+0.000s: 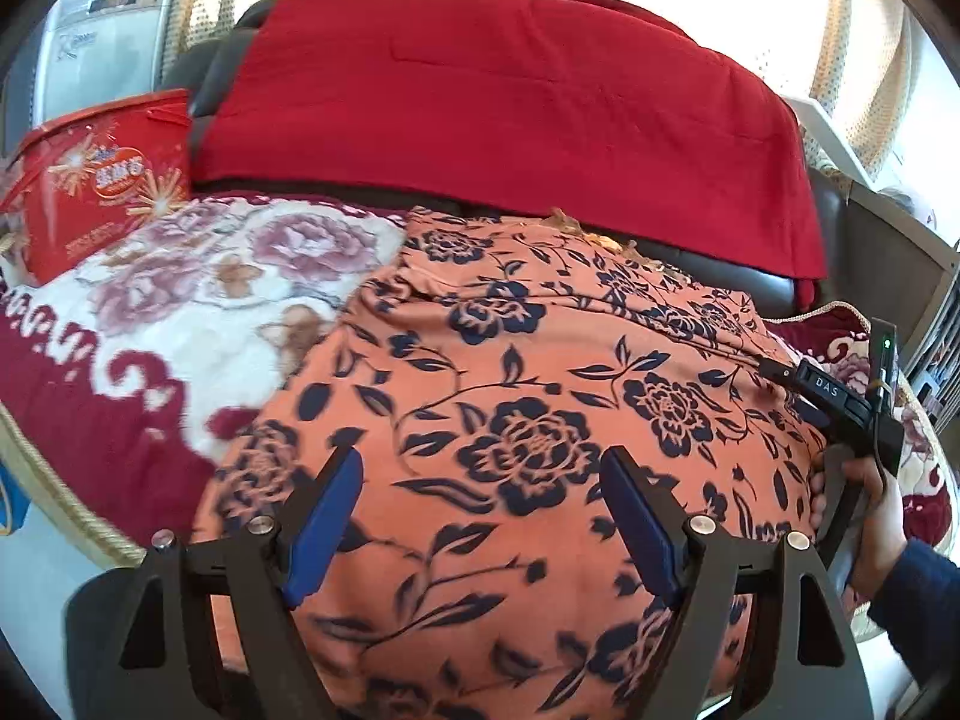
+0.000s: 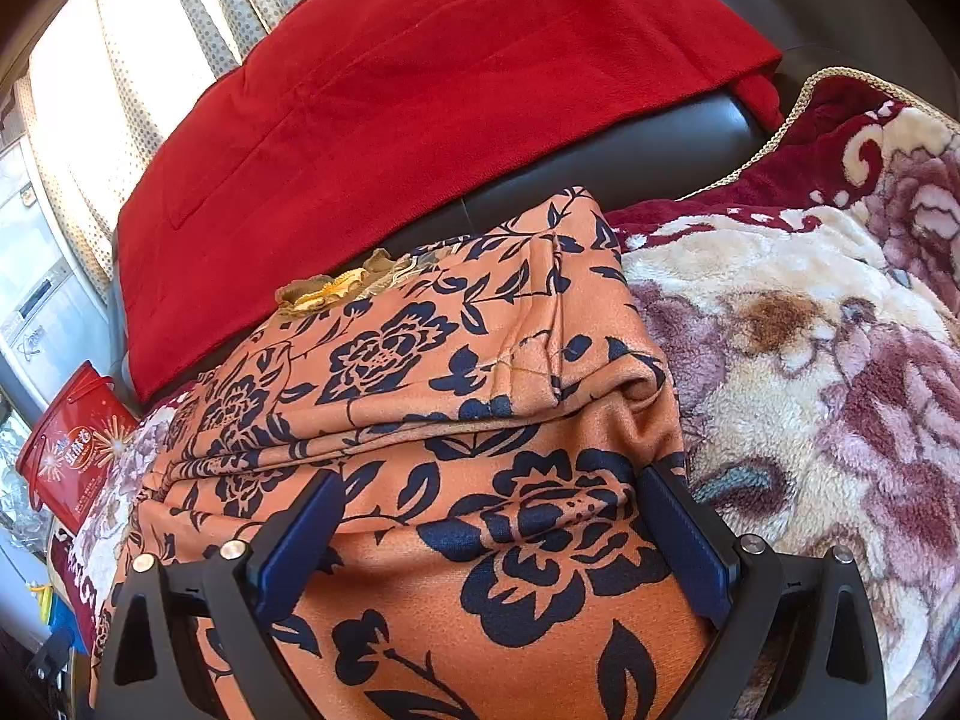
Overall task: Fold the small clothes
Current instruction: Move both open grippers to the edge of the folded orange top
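An orange garment with navy flowers (image 1: 510,360) lies spread on a fleece blanket, with one layer folded over its far part (image 2: 420,354). My left gripper (image 1: 480,456) hovers open over the near middle of the garment, with nothing between its blue pads. My right gripper (image 2: 492,477) stands open at the garment's right edge. The cloth lies between its wide fingers, and its right pad (image 2: 678,516) touches a puckered fold. In the left wrist view a hand (image 1: 870,516) holds that right gripper at the far right.
The floral fleece blanket (image 1: 210,300) (image 2: 810,330) covers a dark leather sofa (image 2: 600,162). A red cloth (image 1: 480,90) (image 2: 360,90) drapes over the sofa back. A red printed bucket (image 1: 102,180) (image 2: 72,438) stands at the left end. Curtains hang behind.
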`<state>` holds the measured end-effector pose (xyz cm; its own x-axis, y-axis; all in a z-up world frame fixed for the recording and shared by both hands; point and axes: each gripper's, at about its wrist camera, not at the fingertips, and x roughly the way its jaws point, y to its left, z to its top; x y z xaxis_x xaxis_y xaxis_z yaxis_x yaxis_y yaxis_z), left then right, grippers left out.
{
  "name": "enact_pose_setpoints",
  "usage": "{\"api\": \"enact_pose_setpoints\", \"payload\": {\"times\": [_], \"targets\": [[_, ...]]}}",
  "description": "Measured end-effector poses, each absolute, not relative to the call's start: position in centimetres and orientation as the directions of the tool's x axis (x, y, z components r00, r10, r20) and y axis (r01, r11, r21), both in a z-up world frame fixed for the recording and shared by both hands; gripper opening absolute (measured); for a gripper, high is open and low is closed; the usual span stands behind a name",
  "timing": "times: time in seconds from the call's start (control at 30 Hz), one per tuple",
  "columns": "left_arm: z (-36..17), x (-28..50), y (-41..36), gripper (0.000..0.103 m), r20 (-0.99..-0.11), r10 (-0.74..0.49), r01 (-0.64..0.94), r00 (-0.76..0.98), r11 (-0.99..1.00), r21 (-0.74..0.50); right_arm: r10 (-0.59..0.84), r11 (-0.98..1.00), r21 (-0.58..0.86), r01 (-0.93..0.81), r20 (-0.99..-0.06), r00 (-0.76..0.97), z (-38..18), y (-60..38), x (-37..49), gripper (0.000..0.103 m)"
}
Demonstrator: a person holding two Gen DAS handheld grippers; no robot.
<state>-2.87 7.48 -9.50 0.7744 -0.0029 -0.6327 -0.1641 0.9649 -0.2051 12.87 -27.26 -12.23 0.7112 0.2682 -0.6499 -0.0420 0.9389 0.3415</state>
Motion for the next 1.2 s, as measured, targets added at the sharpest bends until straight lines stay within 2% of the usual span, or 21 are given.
{"api": "enact_pose_setpoints", "payload": {"times": [0.1,0.23,0.4,0.53,0.63,0.9,1.13,1.2], "targets": [[-8.6,-3.4,8.4,0.082,-0.629,0.023,-0.174,0.777,0.968,-0.178,0.256,0.944,0.327,-0.036,-0.660,0.706,-12.3,-27.2,12.9,0.099],[-7.4,-4.5,10.5,0.082,-0.628,0.036,-0.230,0.777,0.945,-0.231,0.223,0.959,0.282,-0.028,-0.688,0.690,-12.1,-26.5,13.1,0.099],[-7.8,-6.7,12.7,0.082,-0.662,0.069,-0.287,0.746,0.931,-0.225,0.097,0.991,0.131,0.012,-0.789,0.606,-10.3,-24.5,13.8,0.098],[-9.4,-8.1,14.4,0.082,-0.696,0.102,-0.333,0.711,0.920,-0.206,0.222,0.961,0.274,-0.046,-0.659,0.719,-5.1,-24.6,7.9,0.099],[-10.7,-8.2,15.2,0.082,-0.720,0.080,-0.369,0.690,0.894,-0.254,0.271,0.943,0.324,-0.072,-0.627,0.730,-4.0,-24.9,2.0,0.099],[-11.7,-6.9,13.6,0.082,-0.738,0.045,-0.305,0.673,0.926,-0.222,0.221,0.929,0.361,0.079,-0.715,0.664,-8.7,-30.7,-8.6,0.099],[-13.6,-6.0,14.5,0.082,-0.790,0.044,-0.358,0.612,0.906,-0.227,0.333,0.880,0.464,0.097,-0.750,0.572,-11.5,-33.4,-8.8,0.098],[-14.0,-6.0,15.0,0.082,-0.802,0.045,-0.375,0.595,0.899,-0.228,0.354,0.874,0.475,0.102,-0.766,0.536,-12.6,-33.2,-8.5,0.094]]}}
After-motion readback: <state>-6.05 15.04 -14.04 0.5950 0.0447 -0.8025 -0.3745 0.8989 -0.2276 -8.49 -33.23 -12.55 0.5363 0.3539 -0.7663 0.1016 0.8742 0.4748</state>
